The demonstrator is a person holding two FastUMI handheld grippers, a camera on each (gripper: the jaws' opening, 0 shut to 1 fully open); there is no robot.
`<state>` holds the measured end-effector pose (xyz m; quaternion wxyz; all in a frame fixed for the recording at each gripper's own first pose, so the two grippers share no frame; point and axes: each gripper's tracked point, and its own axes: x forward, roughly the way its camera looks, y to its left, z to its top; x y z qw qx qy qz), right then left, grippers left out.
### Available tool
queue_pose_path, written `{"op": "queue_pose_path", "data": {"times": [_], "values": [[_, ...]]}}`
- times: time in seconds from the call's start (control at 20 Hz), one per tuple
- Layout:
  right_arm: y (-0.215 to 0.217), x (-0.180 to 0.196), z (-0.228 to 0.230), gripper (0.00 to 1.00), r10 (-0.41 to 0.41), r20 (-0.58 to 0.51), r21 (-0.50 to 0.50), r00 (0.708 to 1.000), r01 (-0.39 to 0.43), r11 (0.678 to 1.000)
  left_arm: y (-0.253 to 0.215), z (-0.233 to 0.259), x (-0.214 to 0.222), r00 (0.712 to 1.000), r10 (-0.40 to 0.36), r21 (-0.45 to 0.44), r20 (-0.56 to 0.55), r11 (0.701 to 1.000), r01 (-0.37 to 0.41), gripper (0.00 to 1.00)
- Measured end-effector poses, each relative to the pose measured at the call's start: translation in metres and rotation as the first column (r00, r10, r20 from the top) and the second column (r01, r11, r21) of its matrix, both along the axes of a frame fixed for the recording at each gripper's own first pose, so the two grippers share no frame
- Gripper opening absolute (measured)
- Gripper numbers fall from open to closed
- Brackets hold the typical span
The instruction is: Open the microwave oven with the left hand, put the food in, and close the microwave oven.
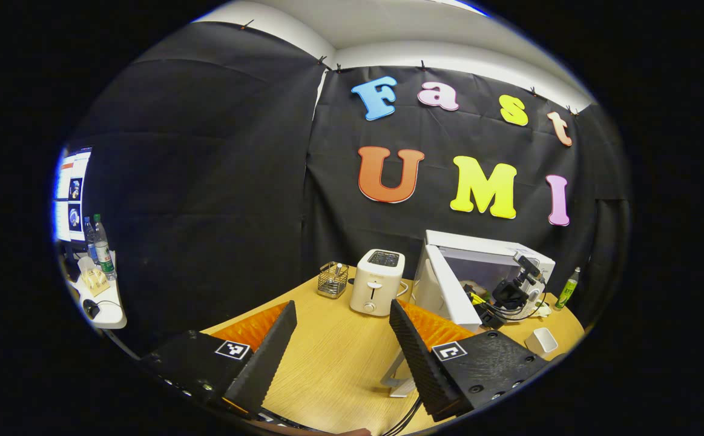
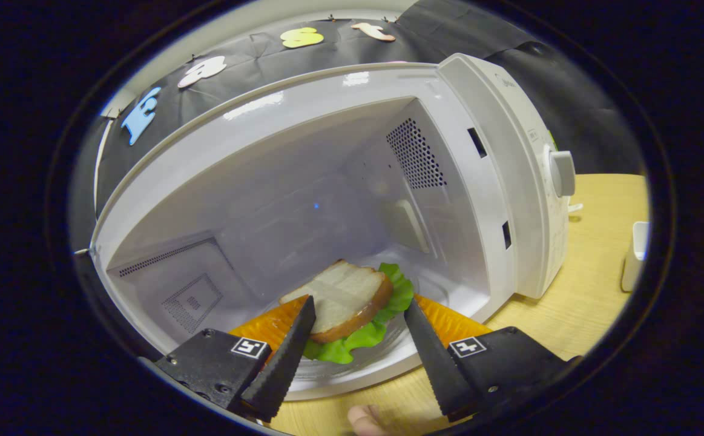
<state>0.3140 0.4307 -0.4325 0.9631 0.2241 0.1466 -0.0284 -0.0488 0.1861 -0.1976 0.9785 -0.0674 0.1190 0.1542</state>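
Note:
The white microwave point(image 1: 490, 249) stands at the back right of the wooden table with its door point(image 1: 442, 292) swung open to the left. In the right gripper view its cavity point(image 2: 303, 200) is open, and a sandwich point(image 2: 347, 295) of bread and green lettuce lies on the glass turntable point(image 2: 382, 351) inside. My right gripper point(image 2: 359, 300) is open at the cavity mouth, one finger on either side of the sandwich's near edge. The left gripper view shows that right gripper point(image 1: 512, 290) at the oven's opening. My left gripper point(image 1: 342, 306) hangs open over the table, well in front of the microwave, holding nothing.
A white toaster point(image 1: 377, 281) and a wire basket point(image 1: 333, 280) stand left of the open door. A green bottle point(image 1: 566, 289) and a white cup point(image 1: 542, 342) are to the microwave's right. The control knob point(image 2: 562, 172) juts from the front panel. A side desk with bottles point(image 1: 100, 248) is far left.

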Motion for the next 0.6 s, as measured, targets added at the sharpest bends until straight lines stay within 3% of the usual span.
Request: {"op": "queue_pose_path", "data": {"times": [0.1,0.15,0.3,0.55,0.6], "values": [[0.001,-0.006,0.006,0.95,0.012,0.017,0.031,1.000,-0.012,0.999,0.001,-0.001,-0.003,1.000,-0.001,0.016,-0.006,1.000,0.001,0.80],[0.002,-0.008,0.009,0.96,0.025,0.022,0.029,0.999,-0.025,0.999,0.004,-0.001,-0.002,1.000,0.002,0.040,-0.004,0.999,-0.001,0.93],[0.008,-0.022,0.022,0.96,0.079,0.006,0.004,0.997,-0.079,0.997,0.015,-0.012,-0.002,1.000,0.012,0.095,-0.025,0.995,-0.010,0.93],[-0.006,-0.048,0.060,0.95,0.170,0.047,-0.121,0.984,-0.164,0.979,0.014,-0.037,0.005,0.997,-0.005,0.119,-0.075,0.993,0.014,0.93],[-0.010,-0.052,0.067,0.89,0.184,0.040,-0.140,0.982,-0.177,0.974,0.013,-0.037,0.006,0.997,-0.007,0.128,-0.071,0.992,0.017,0.93]]}}
